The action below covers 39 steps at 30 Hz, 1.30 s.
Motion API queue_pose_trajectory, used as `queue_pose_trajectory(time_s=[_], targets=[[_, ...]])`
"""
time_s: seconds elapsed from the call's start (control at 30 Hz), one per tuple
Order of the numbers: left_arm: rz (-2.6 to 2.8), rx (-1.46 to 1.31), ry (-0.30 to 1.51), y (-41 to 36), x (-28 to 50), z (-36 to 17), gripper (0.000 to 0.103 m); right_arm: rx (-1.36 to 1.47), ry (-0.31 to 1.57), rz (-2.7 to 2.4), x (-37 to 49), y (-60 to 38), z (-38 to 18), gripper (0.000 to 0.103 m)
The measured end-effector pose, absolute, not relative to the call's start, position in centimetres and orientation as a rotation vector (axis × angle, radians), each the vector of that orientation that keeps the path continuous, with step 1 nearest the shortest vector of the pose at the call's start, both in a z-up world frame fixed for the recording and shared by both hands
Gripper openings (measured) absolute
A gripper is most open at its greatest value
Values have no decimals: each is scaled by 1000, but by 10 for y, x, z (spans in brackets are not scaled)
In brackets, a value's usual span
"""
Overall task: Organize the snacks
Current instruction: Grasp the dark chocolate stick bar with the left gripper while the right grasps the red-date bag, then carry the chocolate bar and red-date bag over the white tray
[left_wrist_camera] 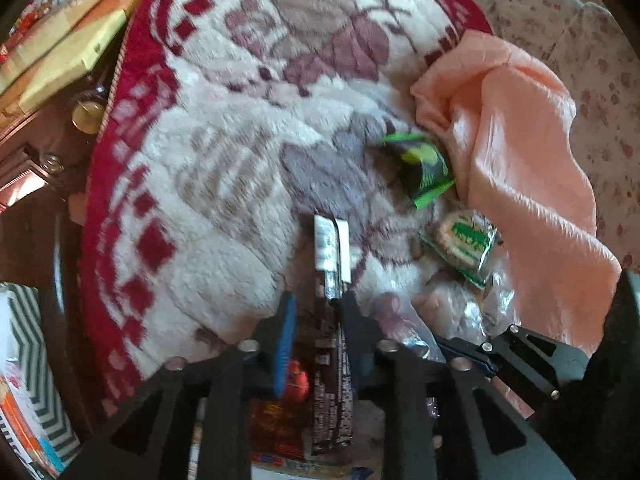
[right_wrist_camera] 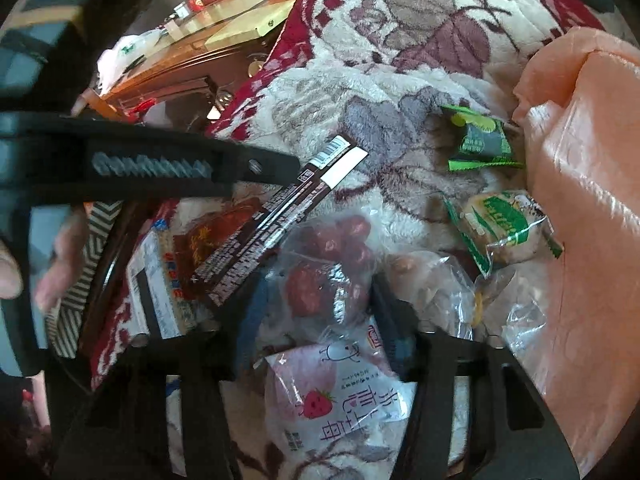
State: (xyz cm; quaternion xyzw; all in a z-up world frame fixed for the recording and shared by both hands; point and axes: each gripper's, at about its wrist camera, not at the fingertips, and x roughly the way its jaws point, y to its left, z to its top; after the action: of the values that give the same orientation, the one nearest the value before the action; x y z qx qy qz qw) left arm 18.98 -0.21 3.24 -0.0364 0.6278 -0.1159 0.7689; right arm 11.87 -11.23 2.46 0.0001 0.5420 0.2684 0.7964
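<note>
Early stage. Left claw (left_wrist_camera: pixel 316 320) narrow, chocolate bar (left_wrist_camera: pixel 332 340) between fingers, grip uncertain. Right claw (right_wrist_camera: pixel 320 312) closing round strawberry packet (right_wrist_camera: pixel 324 276). Beyond: green packet (left_wrist_camera: pixel 424 168), biscuit (left_wrist_camera: pixel 464 240) unsorted.

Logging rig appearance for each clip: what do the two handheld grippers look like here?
Both are matte black plastic with triangular cutouts and silver round bolts. The left gripper has blue pads inside its fingers; the right gripper likewise. A coiled metal spring sits in the left gripper's side.

Fleece blanket (left_wrist_camera: pixel 248 128) w/ red border & flower print; peach cloth (left_wrist_camera: pixel 520 152) on its right side; wooden cabinet (right_wrist_camera: pixel 176 76) behind, left.
</note>
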Motion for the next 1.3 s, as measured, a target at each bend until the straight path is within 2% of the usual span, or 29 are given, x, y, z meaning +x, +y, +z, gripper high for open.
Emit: queue_pose_trajectory(time_s=[0.03,0.13,0.3,0.37,0.4,0.43,0.47,0.5,0.53,0.57,0.63,0.93,1.3], targets=[[-253,-80,1365,-3,190,31,40,-6,1159,574,118,-113,26,35],[-261,-106,1371,-4,192,30,55,-20,1159,583,114,-114,26,34],[-260,-60,1386,-16,195,24,55,20,1161,577,117,-117,23,36],[-261,-39,1385,-22,195,21,55,27,1170,562,120,-117,20,50],[-256,-41,1378,-22,196,20,49,36,1176,564,120,-116,19,50],[-261,-46,1375,-22,196,20,30,40,1174,567,120,-115,18,50],[-268,-44,1377,-22,196,19,19,41,1172,568,120,-114,17,50],[-268,-36,1381,-21,196,17,13,46,1170,572,120,-114,17,48],[-272,-41,1375,-19,195,17,12,66,1172,586,119,-114,15,38],[-279,-44,1368,-16,193,17,11,77,1170,593,119,-115,15,33],[-275,-54,1355,-9,190,21,10,76,1160,601,118,-116,17,29],[-192,-153,1267,37,175,58,10,90,1116,617,107,-116,39,19],[-108,-189,1178,76,120,89,10,91,1053,660,81,-108,79,18]])
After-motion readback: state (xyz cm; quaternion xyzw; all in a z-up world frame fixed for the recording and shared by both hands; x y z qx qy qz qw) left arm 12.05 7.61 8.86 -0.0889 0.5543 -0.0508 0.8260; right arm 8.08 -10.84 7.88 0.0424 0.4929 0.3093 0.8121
